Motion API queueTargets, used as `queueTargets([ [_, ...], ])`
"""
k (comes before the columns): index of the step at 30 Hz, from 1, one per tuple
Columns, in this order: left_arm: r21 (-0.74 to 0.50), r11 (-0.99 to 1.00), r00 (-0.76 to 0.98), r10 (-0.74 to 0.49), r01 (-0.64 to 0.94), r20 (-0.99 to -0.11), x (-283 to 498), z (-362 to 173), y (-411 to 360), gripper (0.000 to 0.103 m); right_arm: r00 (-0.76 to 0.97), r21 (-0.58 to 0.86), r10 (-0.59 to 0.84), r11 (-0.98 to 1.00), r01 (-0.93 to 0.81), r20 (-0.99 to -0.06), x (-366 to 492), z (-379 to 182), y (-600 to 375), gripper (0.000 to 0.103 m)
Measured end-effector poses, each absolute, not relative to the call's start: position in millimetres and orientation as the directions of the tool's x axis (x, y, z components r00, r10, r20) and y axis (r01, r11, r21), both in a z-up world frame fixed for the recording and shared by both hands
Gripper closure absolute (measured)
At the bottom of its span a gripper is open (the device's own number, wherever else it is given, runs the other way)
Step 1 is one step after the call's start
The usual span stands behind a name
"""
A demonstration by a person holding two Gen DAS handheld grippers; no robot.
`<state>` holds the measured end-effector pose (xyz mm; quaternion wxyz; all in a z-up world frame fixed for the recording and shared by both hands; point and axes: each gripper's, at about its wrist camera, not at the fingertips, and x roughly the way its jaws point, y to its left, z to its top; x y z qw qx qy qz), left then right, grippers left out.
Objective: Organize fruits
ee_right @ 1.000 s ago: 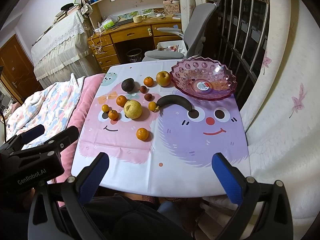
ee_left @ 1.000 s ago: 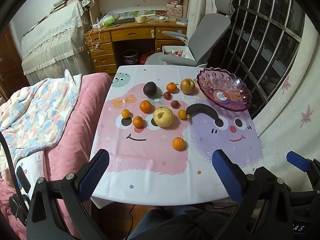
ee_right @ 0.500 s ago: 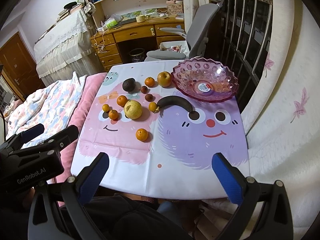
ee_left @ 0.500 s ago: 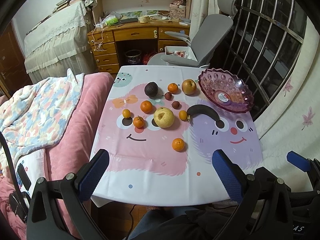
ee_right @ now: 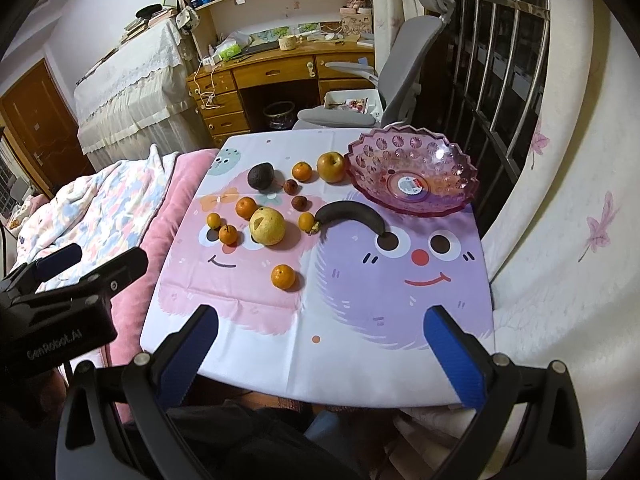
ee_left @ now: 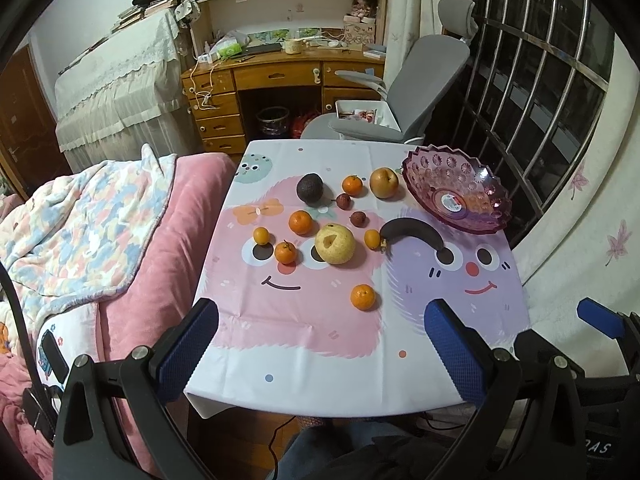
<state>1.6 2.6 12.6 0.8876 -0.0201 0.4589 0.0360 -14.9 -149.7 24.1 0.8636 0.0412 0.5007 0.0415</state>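
Observation:
A pink glass bowl stands empty at the table's far right. Loose fruit lies left of it: a dark banana, a yellow pear, an apple, an avocado, several small oranges, the nearest alone, and two dark red small fruits. My left gripper is open and empty above the table's near edge. My right gripper is open and empty above the near edge too.
The table has a cartoon-print cloth. A pink bed with a patterned blanket lies along the left. A grey office chair and a wooden desk stand behind. A barred window and a curtain are at the right.
Both views have shifted slightly forward and up over the table. Both grippers stay open; no fruit has moved.

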Motion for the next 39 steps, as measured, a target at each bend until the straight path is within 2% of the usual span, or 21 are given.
queueTargets([
  [5,0.01,0.997,0.561,0.053,-0.079,-0.826,5,10,11,0.001,0.488,0.139,0.126,0.99,-0.01,-0.864,-13,20,-146,0.0],
  [13,-0.038,0.998,0.54,-0.001,-0.057,-0.842,8,0,38,0.001,0.482,0.158,0.126,0.987,0.026,-0.867,-9,10,-130,0.0],
  [21,-0.055,0.998,0.502,-0.048,0.001,-0.864,28,-15,65,0.001,0.534,0.119,0.083,0.992,0.032,-0.841,-2,2,-107,0.0],
  [30,-0.031,0.988,0.438,-0.096,0.154,-0.894,75,-46,84,0.001,0.562,0.049,0.024,0.998,0.03,-0.827,5,-28,-85,0.0],
  [39,-0.068,0.94,0.439,-0.22,0.335,-0.871,137,-77,70,0.001,0.605,0.005,0.068,0.994,-0.106,-0.793,19,-70,-73,0.0],
])
